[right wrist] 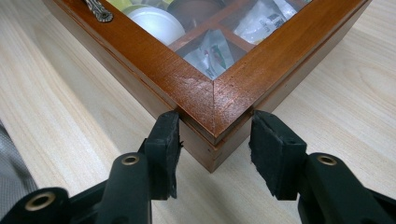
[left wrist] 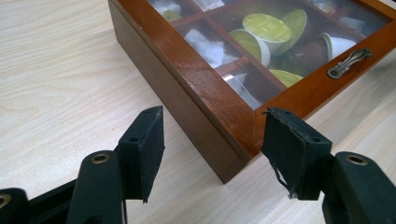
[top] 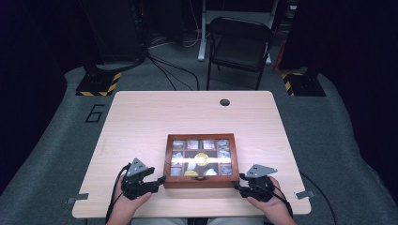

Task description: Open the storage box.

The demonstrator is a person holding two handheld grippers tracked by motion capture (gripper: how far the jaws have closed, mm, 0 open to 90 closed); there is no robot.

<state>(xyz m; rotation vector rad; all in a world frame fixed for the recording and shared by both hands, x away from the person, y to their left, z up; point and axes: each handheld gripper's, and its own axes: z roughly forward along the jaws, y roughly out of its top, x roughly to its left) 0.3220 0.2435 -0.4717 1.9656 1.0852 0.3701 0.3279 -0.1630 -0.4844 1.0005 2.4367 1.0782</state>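
A dark wooden box (top: 168,161) with a glass lid and a small metal handle (left wrist: 349,63) lies shut at the table's near middle. Through the glass I see yellow-green capsules (left wrist: 268,28), a white one (right wrist: 156,23) and sachets in compartments. My left gripper (top: 158,175) is at the box's front left corner (left wrist: 233,140). Its jaws straddle that corner, and the left pad (left wrist: 144,144) stands off the side wall. My right gripper (top: 239,182) is at the front right corner (right wrist: 212,107), with both pads (right wrist: 163,144) against the box's two walls.
The light wooden table (top: 141,122) has a round cable hole (top: 225,102) near its far edge. Beyond it stand a black folding chair (top: 239,44) and two stand bases with yellow-black stripes (top: 98,84), with cables on the floor.
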